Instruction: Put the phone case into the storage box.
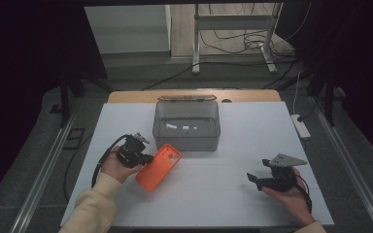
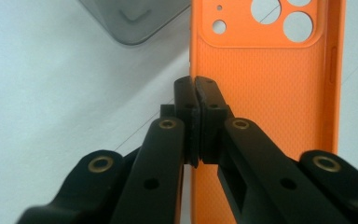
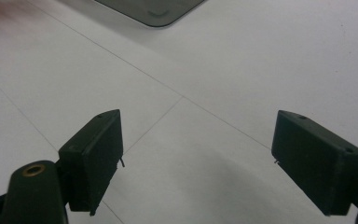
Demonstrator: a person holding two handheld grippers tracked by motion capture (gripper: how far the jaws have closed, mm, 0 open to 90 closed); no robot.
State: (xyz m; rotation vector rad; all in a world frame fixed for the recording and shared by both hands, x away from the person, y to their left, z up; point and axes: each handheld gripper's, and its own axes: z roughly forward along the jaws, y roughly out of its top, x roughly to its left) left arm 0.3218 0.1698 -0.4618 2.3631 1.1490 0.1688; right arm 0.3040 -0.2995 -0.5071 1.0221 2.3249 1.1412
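Note:
An orange phone case (image 1: pixel 159 166) with camera cut-outs is held in front of the grey bin, its lower end near the white table. My left gripper (image 1: pixel 143 158) is shut on the case's left edge; in the left gripper view the jaws pinch the rim of the orange phone case (image 2: pixel 270 84) with the left gripper (image 2: pixel 195 100) closed tight. My right gripper (image 1: pixel 252 178) rests in the person's hand at the right of the table, open, with nothing between its jaws. In the right gripper view the right gripper (image 3: pixel 198 154) stands wide apart over bare white tabletop.
A translucent grey bin (image 1: pixel 186 125) with its lid hinged back stands at the table's middle rear, holding a few small white items. A white power strip (image 1: pixel 301 126) lies off the right edge. A corner of the bin (image 3: pixel 151 11) shows ahead of the right gripper.

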